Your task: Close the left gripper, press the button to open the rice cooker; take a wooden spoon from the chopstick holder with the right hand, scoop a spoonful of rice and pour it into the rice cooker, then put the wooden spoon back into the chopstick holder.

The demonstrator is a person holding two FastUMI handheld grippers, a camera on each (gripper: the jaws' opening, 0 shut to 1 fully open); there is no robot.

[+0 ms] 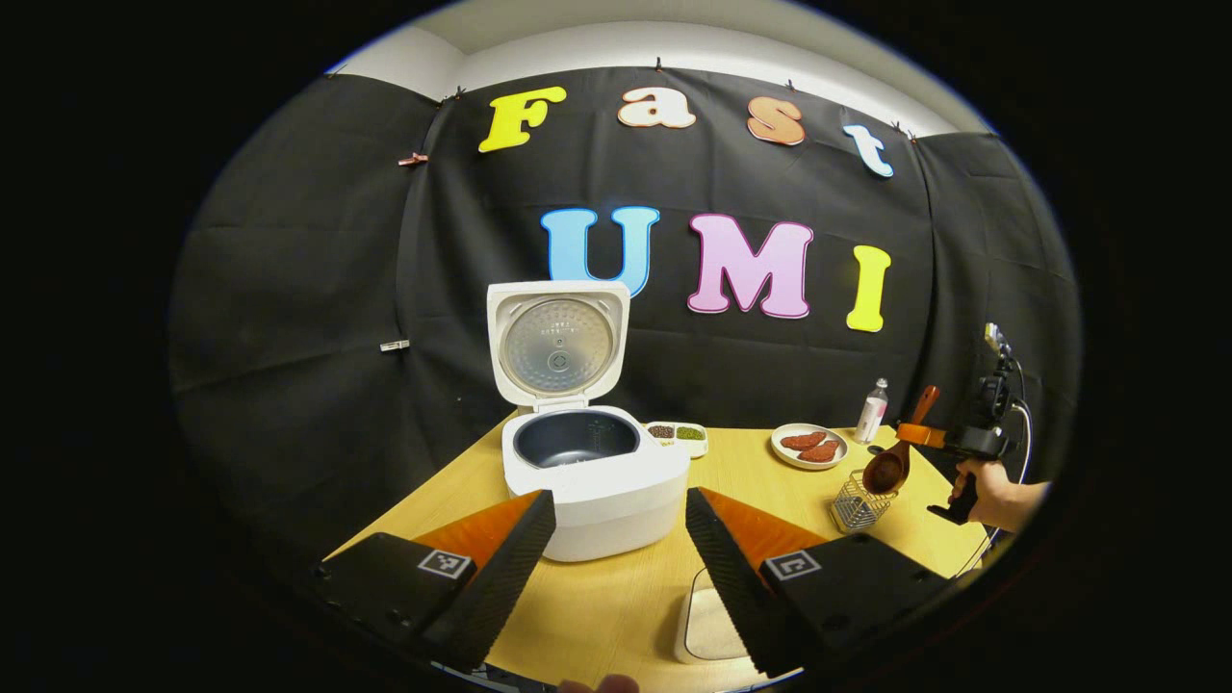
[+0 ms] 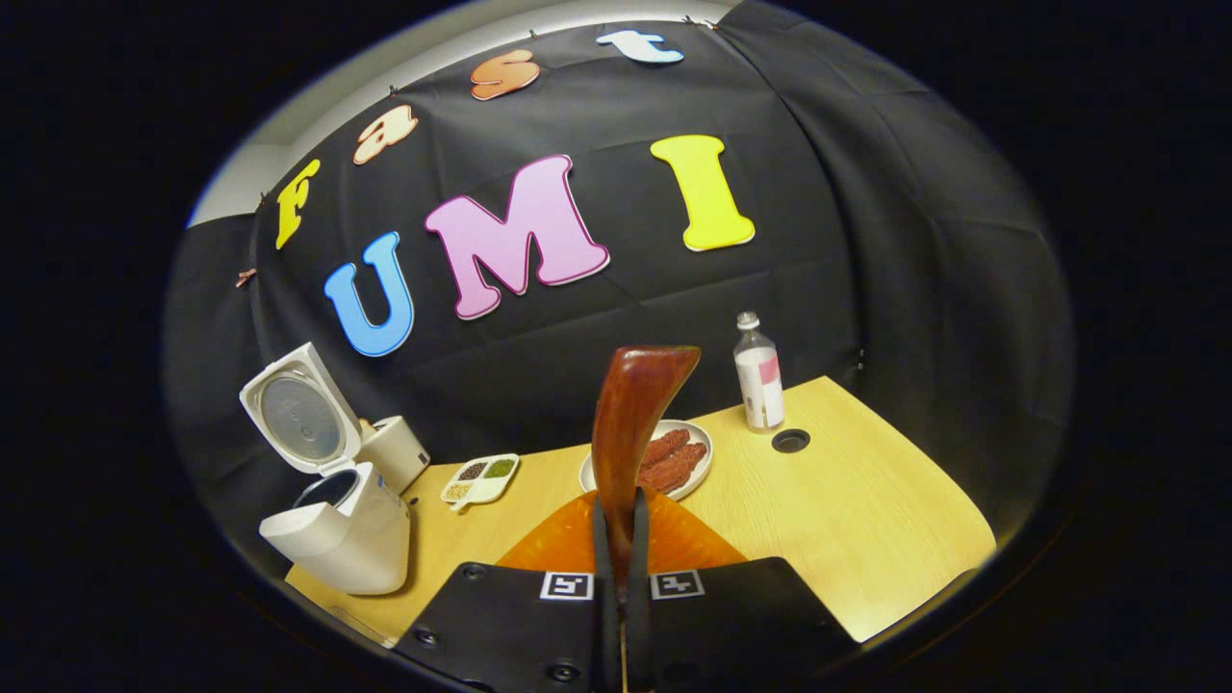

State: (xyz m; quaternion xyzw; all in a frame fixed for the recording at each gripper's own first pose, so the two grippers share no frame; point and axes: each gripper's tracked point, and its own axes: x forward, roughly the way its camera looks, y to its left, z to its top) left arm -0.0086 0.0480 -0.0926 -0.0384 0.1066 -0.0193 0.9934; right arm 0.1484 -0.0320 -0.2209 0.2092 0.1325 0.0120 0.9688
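The white rice cooker (image 1: 592, 481) stands in the middle of the wooden table with its lid (image 1: 558, 342) up and its dark inner pot bare. My left gripper (image 1: 621, 500) is open just in front of it, holding nothing. At the right a hand holds my right gripper (image 1: 924, 435), shut on the wooden spoon (image 1: 887, 470), whose bowl hangs at the top of the wire chopstick holder (image 1: 855, 508). In the right gripper view the spoon handle (image 2: 630, 423) rises from between my right gripper's (image 2: 621, 525) fingers; the rice cooker (image 2: 337, 525) is far left.
A white container of rice (image 1: 707, 626) lies under my left gripper's right finger. Behind are a small divided dish of grains (image 1: 677, 435), a plate of reddish-brown food (image 1: 808, 446) and a small bottle (image 1: 872, 409). A round hole (image 2: 790, 441) marks the table near the bottle.
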